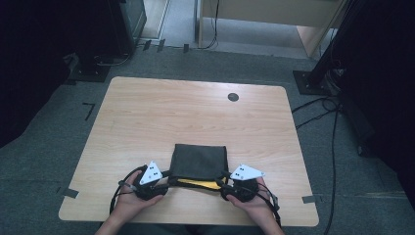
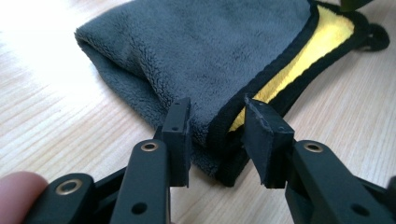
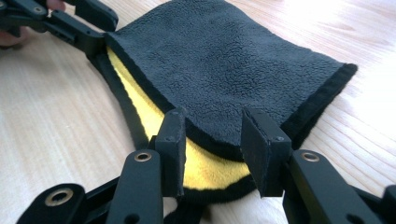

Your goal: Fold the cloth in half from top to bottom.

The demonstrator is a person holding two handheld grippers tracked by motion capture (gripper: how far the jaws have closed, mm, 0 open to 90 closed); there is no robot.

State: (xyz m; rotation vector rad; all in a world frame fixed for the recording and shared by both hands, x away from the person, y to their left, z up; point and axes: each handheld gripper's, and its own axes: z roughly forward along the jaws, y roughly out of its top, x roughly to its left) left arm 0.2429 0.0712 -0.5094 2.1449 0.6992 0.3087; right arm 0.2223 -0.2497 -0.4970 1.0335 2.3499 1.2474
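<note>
Left gripper [image 1: 164, 185] and right gripper [image 1: 226, 188]: your jaws stand part-open, astride the folded microfibre cloth's [image 1: 199, 161] two near corners without pinching; the cloth extends away toward the far side.

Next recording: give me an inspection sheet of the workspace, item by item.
Surface: light wooden table, round dark cap near the far edge.
Job's things: folded dark grey cloth with black trim; yellow inner side shows along the near edge.
Clutter: nothing seen.
Tools: left tool and right tool each at a near corner of the cloth, jaws apart around the hem, pads not pressing.
Cables: one trails from each tool; more lie on the floor at right.
Surroundings: grey carpet, tape marks, dark stands.
</note>
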